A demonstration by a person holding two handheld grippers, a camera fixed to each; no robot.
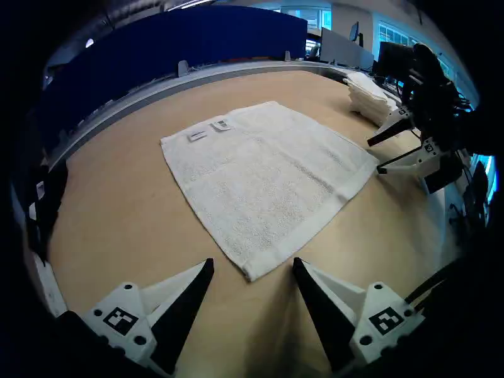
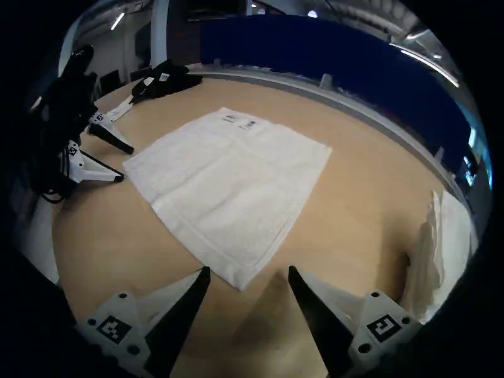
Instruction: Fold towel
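Left hand-held gripper [image 1: 252,259] agape at flat towel [image 1: 264,183] corner.

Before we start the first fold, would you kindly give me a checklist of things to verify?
1. The towel lies spread flat on the table: ok.
2. The left claw is open, with a towel corner just ahead of it: ok.
3. The right claw is open, with another corner just ahead: ok.
4. Corners gripped: not ok, neither claw is shut on the towel.
5. The stack of folded towels sits apart from the spread towel: ok.
6. Claw height above the table: cannot tell.
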